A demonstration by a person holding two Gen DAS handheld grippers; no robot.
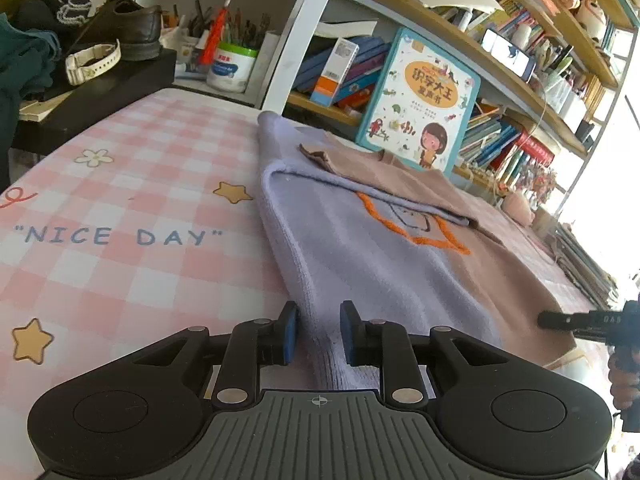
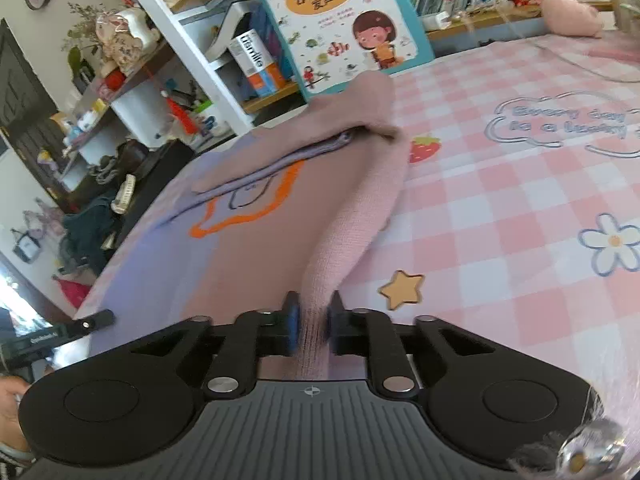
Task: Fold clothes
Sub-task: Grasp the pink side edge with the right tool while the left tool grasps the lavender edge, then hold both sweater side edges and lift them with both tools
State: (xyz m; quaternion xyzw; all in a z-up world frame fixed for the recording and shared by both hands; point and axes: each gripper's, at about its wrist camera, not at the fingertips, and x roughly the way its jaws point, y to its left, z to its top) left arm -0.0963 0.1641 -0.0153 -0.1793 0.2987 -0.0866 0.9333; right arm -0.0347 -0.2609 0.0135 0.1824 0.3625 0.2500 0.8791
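A sweater, lilac on one half and dusty pink-brown on the other with an orange star outline, lies on the pink checked tablecloth (image 1: 120, 208). In the left wrist view my left gripper (image 1: 319, 334) is shut on the lilac hem of the sweater (image 1: 360, 256), with cloth bunched between the blue pads. In the right wrist view my right gripper (image 2: 312, 330) is shut on the pink hem of the sweater (image 2: 256, 248), lifting a ridge of cloth. Both sleeves are folded in over the chest. The right gripper's tip also shows in the left wrist view (image 1: 568, 320).
A children's book (image 1: 420, 100) stands against the bookshelf behind the table; it also shows in the right wrist view (image 2: 340, 20). A black box with a shoe (image 1: 124, 28) and a white watch strap sits at the far left corner. A pink plush (image 2: 568, 16) lies far right.
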